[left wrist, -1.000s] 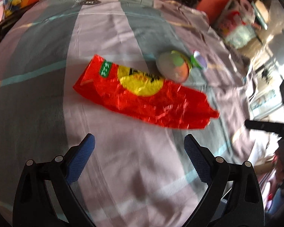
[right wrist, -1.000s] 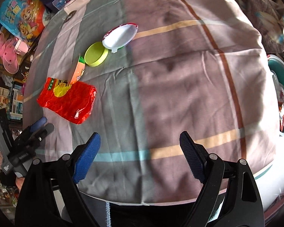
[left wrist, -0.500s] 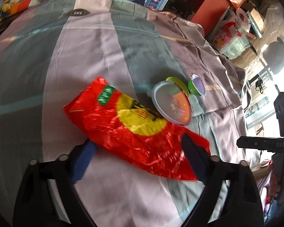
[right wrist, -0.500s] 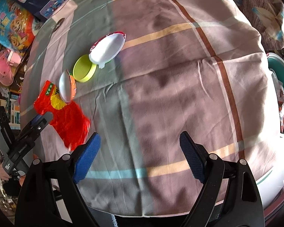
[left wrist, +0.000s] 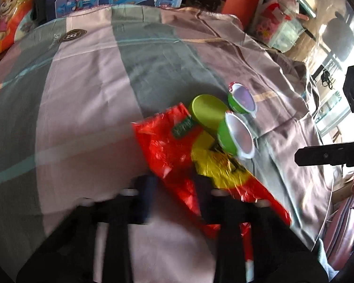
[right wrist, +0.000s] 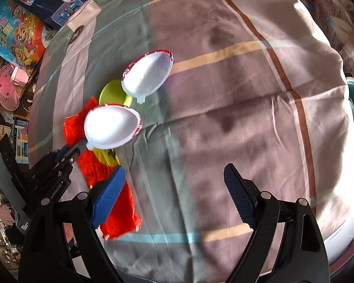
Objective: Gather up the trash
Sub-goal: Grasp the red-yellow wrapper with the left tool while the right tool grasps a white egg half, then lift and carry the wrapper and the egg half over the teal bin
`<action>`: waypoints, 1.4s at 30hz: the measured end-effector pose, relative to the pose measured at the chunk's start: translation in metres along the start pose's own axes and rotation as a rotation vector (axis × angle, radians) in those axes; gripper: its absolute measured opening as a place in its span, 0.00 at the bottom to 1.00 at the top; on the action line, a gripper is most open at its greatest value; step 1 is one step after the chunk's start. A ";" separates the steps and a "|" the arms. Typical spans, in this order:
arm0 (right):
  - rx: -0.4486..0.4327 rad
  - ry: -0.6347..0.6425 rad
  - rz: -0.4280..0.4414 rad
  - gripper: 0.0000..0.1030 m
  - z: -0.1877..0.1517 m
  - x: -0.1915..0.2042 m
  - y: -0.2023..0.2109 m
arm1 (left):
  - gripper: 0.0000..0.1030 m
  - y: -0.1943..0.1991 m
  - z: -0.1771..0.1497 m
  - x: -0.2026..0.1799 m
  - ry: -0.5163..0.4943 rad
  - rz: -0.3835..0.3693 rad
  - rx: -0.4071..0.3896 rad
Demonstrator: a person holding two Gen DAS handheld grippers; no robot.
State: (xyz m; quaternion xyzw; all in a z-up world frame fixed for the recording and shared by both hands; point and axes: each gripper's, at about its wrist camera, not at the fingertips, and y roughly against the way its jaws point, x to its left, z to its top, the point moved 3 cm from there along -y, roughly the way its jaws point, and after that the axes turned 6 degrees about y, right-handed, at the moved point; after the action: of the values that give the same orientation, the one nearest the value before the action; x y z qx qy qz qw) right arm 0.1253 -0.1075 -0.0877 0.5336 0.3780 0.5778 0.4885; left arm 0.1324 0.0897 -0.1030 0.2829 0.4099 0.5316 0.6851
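My left gripper (left wrist: 174, 188) points steeply down, jaws just closed, nearly together, pinched on the red wrapper (left wrist: 167, 146). In the right view it sits at the left edge (right wrist: 69, 152). My right gripper (right wrist: 177, 188) points almost straight down, jaws wide apart, nothing between the pads.
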 end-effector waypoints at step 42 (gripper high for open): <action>-0.084 0.106 -0.046 0.07 0.017 -0.020 -0.006 | 0.09 -0.005 -0.019 -0.054 -0.058 -0.088 0.103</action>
State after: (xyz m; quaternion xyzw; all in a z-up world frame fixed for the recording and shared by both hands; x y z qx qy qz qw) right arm 0.1420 -0.1272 -0.0956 0.4726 0.3906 0.6092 0.5029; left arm 0.1133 0.0358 -0.1026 0.3147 0.4288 0.4706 0.7040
